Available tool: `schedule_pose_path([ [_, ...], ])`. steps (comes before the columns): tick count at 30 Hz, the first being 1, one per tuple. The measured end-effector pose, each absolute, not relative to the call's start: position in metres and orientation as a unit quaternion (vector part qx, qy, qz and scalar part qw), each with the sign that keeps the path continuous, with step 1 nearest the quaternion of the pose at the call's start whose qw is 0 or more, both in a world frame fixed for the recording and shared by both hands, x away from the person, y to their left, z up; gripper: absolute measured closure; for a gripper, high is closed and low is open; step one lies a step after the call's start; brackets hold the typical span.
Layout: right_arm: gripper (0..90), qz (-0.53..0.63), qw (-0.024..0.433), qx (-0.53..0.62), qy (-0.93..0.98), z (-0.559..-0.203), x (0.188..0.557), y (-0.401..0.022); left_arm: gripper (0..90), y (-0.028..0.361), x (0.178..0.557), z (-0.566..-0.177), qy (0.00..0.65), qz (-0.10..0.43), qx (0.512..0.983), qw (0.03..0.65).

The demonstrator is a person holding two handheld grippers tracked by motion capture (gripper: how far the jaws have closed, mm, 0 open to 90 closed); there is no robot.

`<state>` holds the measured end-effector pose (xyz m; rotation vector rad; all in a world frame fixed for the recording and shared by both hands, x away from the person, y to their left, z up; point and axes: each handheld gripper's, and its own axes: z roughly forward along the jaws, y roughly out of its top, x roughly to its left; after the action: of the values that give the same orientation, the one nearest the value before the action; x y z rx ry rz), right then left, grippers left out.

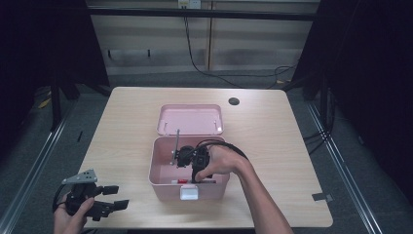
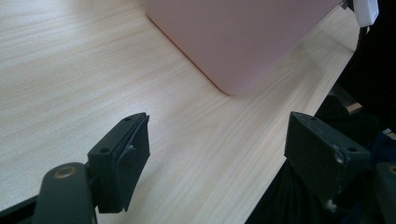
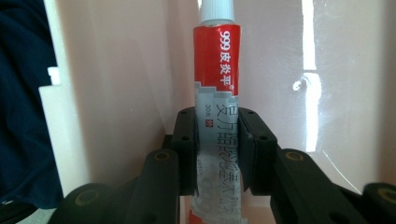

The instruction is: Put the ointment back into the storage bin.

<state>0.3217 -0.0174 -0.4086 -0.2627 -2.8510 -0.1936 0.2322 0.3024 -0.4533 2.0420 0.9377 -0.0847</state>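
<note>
Right tool is clamped on a tube, jaws pressing its flat sides at mid-length; in the high view this tool reaches down inside the box. Left tool hangs at the near left corner of the table, jaws spread wide with nothing between them; its own view shows bare wood under the gap.

Table: light wood, rounded corners, a dark round port near the far right corner.

Box: pink plastic, open, set at the middle of the table toward the near edge, with a white latch on its near wall. Its lid lies flat just beyond it, toward the far edge.

Tube: red upper band with white print, silver-grey lower body, white ribbed cap. It sits inside the box, close to the pink walls; whether it rests on the box floor cannot be told.

Handling, as a judgement:
- Light; weight should be no concern.
- Soft-walled. The body will likely dent under pressure, and a hard squeeze could force contents toward the cap.
- Printed skin looks smooth and may slip if gripped loosely.
- Best hold: across the flat faces at mid-body, as now, with moderate force. The cap is stiffer but narrow and ribbed, a poorer seat for flat jaws.
- Box walls stand near; keep the tube clear of them when lifting.
</note>
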Motion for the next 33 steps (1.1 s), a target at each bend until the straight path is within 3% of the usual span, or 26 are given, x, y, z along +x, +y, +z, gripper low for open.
schedule_pose_path([
  [33,70.4,-0.021,0.144,-0.081,-0.986,-0.43,0.325,-0.009,22.0,0.304,0.232,-0.453,0.377,-0.033,0.818,0.433],
])
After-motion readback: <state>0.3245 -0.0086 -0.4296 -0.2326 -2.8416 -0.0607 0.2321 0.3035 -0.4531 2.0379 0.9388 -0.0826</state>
